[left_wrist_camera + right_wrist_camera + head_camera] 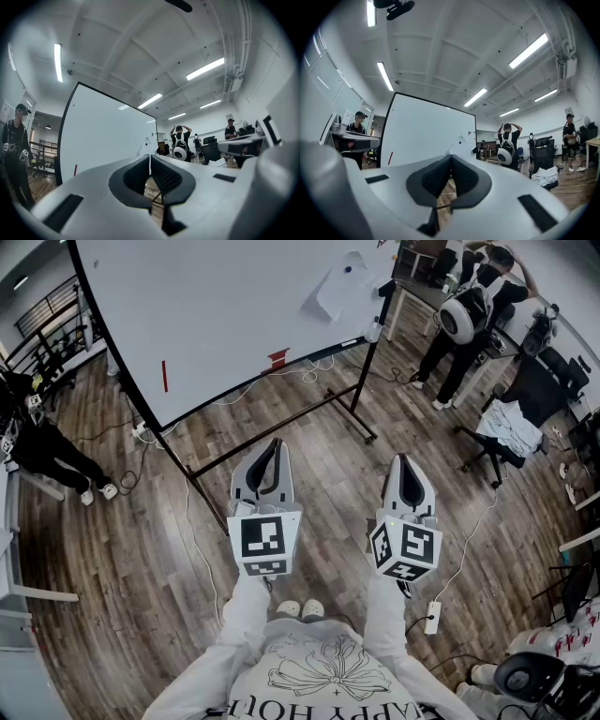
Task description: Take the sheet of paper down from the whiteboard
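Well short of the whiteboard, the left tool and right tool are both closed and empty; the sheet of paper hangs near its right edge.

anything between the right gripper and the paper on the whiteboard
Nothing visible does. Only open space lies between the right gripper and the sheet of paper on the whiteboard; the stand bar and cable lie at floor level.

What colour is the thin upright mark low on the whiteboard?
The mark is red, clearest in the head view.
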